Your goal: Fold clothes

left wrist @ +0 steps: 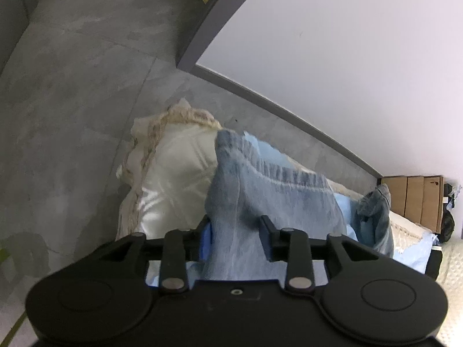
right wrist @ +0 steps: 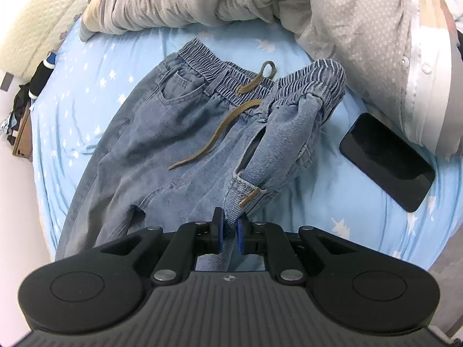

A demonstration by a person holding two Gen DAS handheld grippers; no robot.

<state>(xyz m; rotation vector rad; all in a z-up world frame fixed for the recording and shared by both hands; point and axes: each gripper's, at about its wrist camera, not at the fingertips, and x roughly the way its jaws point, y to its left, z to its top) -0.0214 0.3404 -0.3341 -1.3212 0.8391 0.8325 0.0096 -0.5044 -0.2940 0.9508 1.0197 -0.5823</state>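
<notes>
Blue denim trousers (right wrist: 162, 133) with an elastic waistband and a brown drawstring (right wrist: 214, 136) lie on a light blue star-print bed sheet (right wrist: 86, 86). One leg cuff (right wrist: 312, 78) is folded up beside the waistband. My right gripper (right wrist: 230, 225) is shut on a fold of the denim near the lower edge. In the left wrist view, my left gripper (left wrist: 234, 231) has its jaws apart around a thick bunch of the same denim (left wrist: 260, 202), lifted above the bed edge.
A black phone (right wrist: 387, 162) lies on the sheet right of the trousers. A grey quilt (right wrist: 260, 0) is bunched at the far end of the bed. A cream pillow (left wrist: 173, 173) and grey floor (left wrist: 72, 86) show left; cardboard boxes (left wrist: 413, 199) stand by the wall.
</notes>
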